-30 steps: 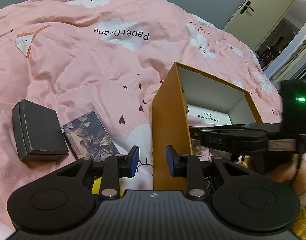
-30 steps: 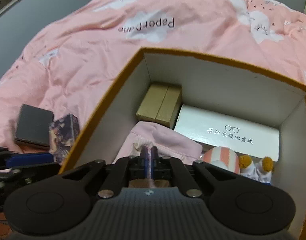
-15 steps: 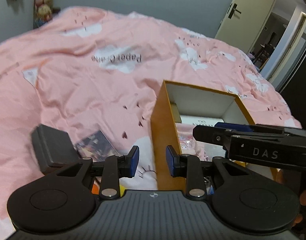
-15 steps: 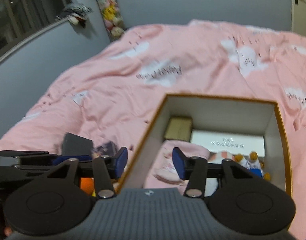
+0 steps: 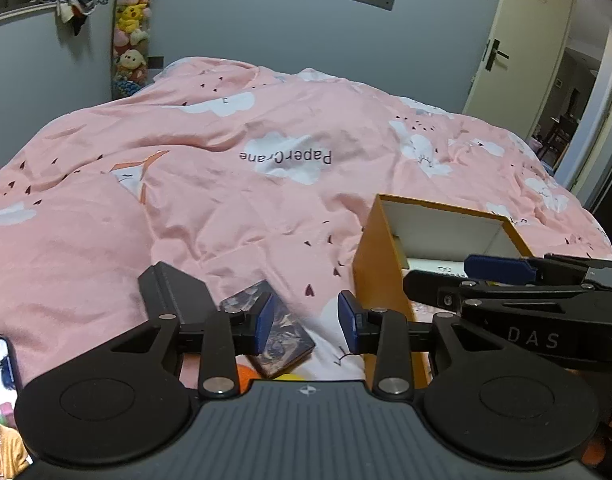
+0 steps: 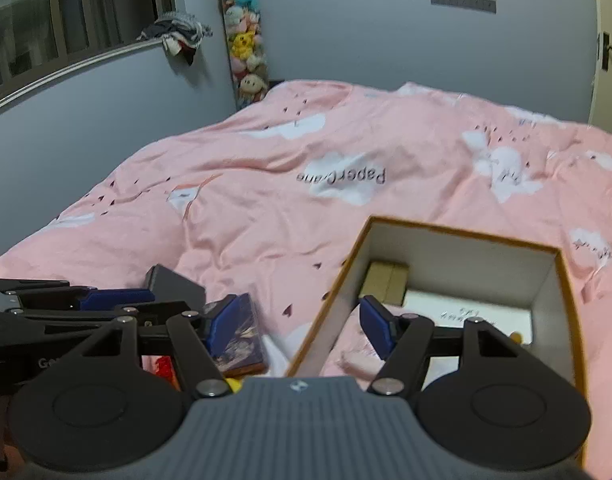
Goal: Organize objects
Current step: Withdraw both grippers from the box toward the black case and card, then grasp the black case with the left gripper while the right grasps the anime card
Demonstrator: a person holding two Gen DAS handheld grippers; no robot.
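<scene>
**Open box on the bed, loose items beside it**

An orange box [image 6: 458, 280] with white inner walls stands open on the pink bedspread. Inside lie a tan carton [image 6: 386, 282] in the far corner, a white printed case [image 6: 466, 312] and what looks like a pink pouch [image 6: 354, 356]. Left of the box, a patterned card box [image 5: 282, 332] lies flat beside a black case [image 5: 178, 292].

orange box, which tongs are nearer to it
Right. The right tongs hang over the orange box at its near wall; the left tongs sit beside it, over the picture card box.

Dim indoor light, fisheye-warped edges
</scene>
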